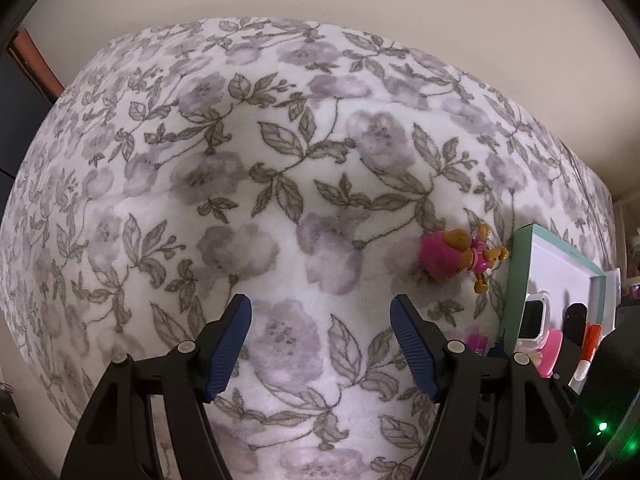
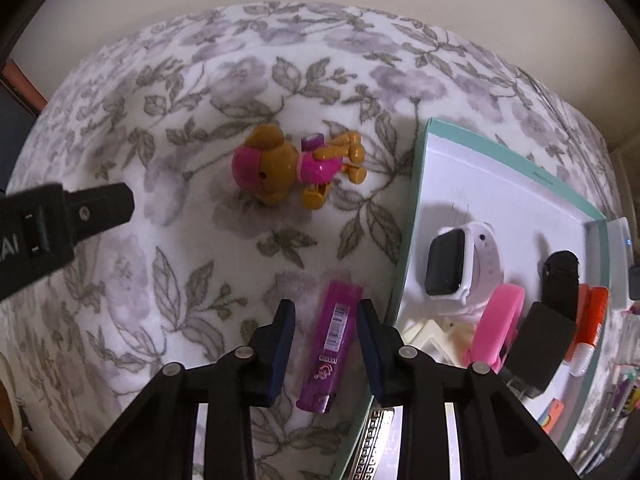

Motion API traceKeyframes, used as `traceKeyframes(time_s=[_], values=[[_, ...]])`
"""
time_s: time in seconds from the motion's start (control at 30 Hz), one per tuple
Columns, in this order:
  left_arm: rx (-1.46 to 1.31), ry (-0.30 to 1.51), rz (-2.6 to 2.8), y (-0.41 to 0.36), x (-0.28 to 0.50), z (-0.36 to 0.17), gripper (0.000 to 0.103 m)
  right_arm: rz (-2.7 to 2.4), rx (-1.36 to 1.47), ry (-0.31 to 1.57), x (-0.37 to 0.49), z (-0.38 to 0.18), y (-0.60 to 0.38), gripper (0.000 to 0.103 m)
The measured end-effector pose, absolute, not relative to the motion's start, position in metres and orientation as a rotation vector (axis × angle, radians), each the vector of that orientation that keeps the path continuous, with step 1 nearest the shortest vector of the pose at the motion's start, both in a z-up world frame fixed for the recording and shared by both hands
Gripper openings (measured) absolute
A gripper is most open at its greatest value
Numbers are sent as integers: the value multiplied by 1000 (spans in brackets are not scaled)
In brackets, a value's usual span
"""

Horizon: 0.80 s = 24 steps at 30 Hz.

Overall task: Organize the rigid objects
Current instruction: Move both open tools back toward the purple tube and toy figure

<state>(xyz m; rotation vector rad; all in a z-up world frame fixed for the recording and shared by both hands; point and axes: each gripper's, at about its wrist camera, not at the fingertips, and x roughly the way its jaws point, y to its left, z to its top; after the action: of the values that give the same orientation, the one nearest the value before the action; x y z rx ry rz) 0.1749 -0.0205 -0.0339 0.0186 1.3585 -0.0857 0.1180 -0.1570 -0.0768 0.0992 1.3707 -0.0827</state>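
Right gripper (image 2: 325, 320) straddles the purple case (image 2: 330, 344) lying on the blanket (image 2: 160, 280) beside the box (image 2: 416, 184); pads narrow but not touching. Left gripper (image 1: 320, 344) wide, empty. Risk: the case skews or slips if one pad touches first.

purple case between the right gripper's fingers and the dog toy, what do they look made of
Purple case: likely glossy translucent plastic, with a sheen and a printed barcode label. Dog toy: apparently hard moulded plastic, smooth with shiny highlights and solid brown and pink colouring.
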Motion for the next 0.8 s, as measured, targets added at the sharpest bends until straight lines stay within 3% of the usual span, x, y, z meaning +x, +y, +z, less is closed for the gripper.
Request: traceKeyframes(time_s=[0.3,0.43,0.6,0.8], values=[[-10,1356,-97,-17,176,-32,73,-90,87,1430,114,-95,-136,33],[-19,1365,-104,-18,177,-36,73,-67,120,1415,115,-93,-139,21],[-47,1380,-133,-24,178,-44,73,-50,138,1382,117,-91,-141,13],[-159,1357,-198,-37,182,-51,73,-32,238,1323,124,-85,-163,12]])
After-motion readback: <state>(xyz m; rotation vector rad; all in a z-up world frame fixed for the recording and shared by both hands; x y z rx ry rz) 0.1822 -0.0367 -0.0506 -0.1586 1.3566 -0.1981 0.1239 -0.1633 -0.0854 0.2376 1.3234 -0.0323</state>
